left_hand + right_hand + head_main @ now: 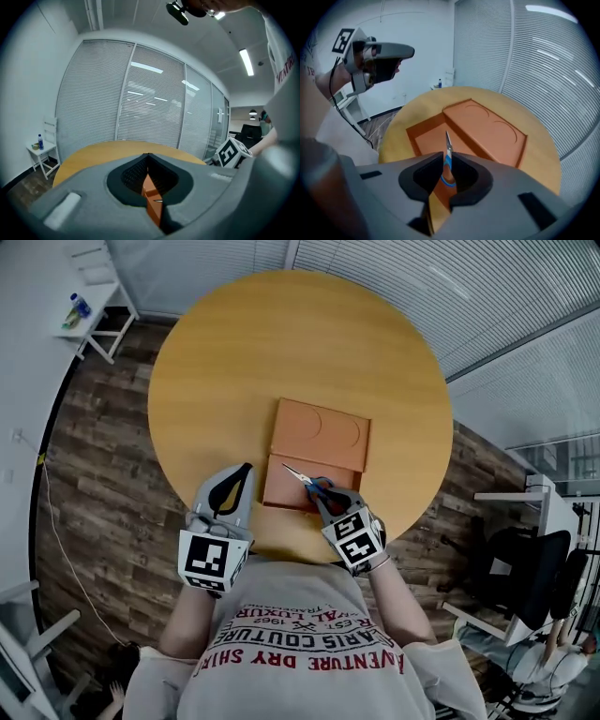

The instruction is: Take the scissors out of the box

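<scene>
head view: scissors [302, 476] lie in the open box [281, 491], tips toward 10 o'clock; right gripper [323, 495] straddles their handles, parted, likely to pinch them, while left gripper [244, 470], closed and empty, waits at the box's 9 o'clock side.

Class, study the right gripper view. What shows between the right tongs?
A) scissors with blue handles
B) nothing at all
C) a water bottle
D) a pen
A: scissors with blue handles show between the right tongs, their blade pointing away over the orange box.
</scene>
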